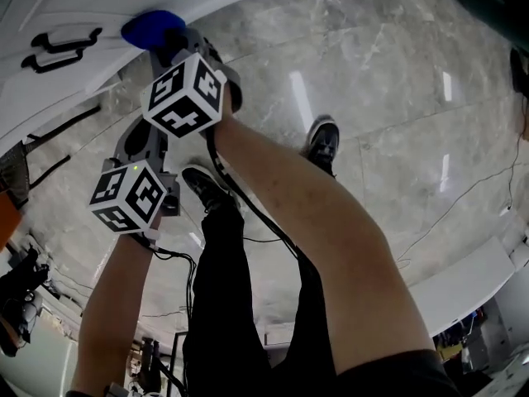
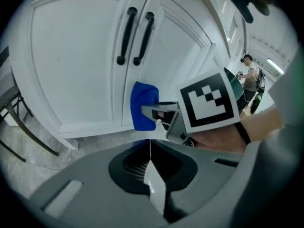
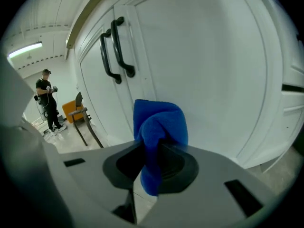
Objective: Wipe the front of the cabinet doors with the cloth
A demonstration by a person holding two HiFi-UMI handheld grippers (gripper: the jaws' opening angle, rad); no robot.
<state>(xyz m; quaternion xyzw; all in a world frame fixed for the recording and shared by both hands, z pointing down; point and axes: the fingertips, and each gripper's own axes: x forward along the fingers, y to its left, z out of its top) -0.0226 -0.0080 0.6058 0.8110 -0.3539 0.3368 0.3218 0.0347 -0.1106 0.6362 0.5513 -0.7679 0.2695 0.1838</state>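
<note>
The left gripper (image 2: 150, 148) is just short of the cabinet, its jaws closed together on nothing. The right gripper (image 3: 148, 152) has its jaws clamped on a bunched blue cloth (image 3: 159, 120), held at the lower part of a white door (image 3: 209, 56), below two black handles (image 3: 114, 51). Both doors are shut, hiding the inside.

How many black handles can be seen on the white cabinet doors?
2. The left-door handle and the right-door handle hang upright, side by side and close together. Other handles may be out of view.
</note>
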